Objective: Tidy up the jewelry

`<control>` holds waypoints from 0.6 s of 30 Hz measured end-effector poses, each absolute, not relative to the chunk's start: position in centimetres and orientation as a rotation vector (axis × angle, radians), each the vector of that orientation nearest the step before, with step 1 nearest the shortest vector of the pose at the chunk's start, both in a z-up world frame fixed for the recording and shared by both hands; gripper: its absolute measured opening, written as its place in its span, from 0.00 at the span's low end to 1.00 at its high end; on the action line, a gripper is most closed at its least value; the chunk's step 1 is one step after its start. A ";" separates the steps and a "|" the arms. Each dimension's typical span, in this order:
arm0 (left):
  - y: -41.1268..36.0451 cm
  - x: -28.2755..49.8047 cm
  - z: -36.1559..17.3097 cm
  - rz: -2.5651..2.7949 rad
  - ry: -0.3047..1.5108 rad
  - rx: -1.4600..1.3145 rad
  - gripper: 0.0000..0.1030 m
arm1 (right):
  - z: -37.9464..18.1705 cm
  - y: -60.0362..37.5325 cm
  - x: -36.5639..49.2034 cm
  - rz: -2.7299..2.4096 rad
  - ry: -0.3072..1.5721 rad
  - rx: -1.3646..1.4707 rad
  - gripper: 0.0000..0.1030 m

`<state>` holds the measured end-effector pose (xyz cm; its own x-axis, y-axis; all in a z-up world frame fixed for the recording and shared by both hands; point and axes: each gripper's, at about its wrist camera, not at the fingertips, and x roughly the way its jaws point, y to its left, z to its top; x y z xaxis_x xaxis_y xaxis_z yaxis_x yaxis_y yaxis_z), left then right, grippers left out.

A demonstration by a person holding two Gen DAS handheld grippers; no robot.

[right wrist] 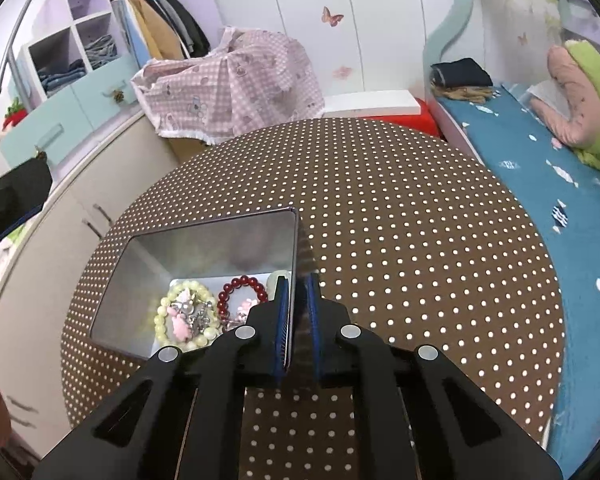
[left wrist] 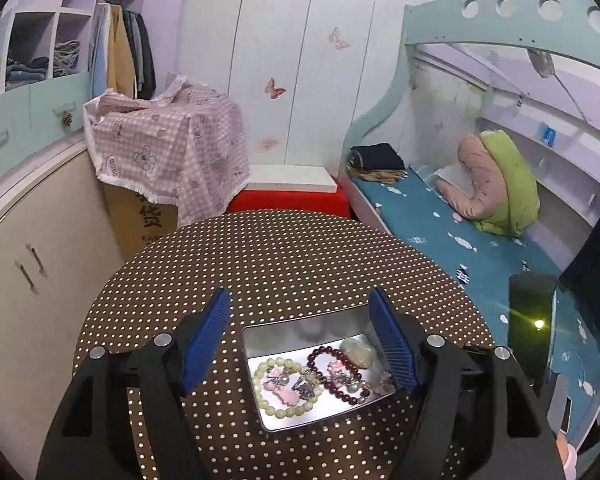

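Note:
A silver metal tin [left wrist: 300, 322] sits on the round brown dotted table [left wrist: 300, 256]. In it lie a pale yellow bead bracelet [left wrist: 266, 402], a dark red bead bracelet [left wrist: 320, 354], pink charms [left wrist: 286, 394] and a pale green piece [left wrist: 358, 352]. My left gripper [left wrist: 300, 308] is open above the tin, its right finger over the tin's right edge. In the right wrist view my right gripper [right wrist: 298, 284] is shut on the tin's right wall [right wrist: 298, 240]. The bracelets also show in that view: yellow [right wrist: 160, 316], red [right wrist: 242, 282].
A bed with a blue sheet [left wrist: 440, 232] lies to the right of the table. A red box with a white board [left wrist: 292, 194] and a checked-cloth-covered box [left wrist: 168, 148] stand behind it. Cupboards [left wrist: 32, 248] are on the left.

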<state>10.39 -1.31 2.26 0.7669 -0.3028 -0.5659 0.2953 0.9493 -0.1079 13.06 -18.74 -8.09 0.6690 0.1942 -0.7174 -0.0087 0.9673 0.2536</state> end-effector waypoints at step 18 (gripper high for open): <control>0.1 8.6 1.7 -0.223 0.667 0.011 0.81 | -1.4 -19.3 7.9 -0.011 0.671 0.198 0.88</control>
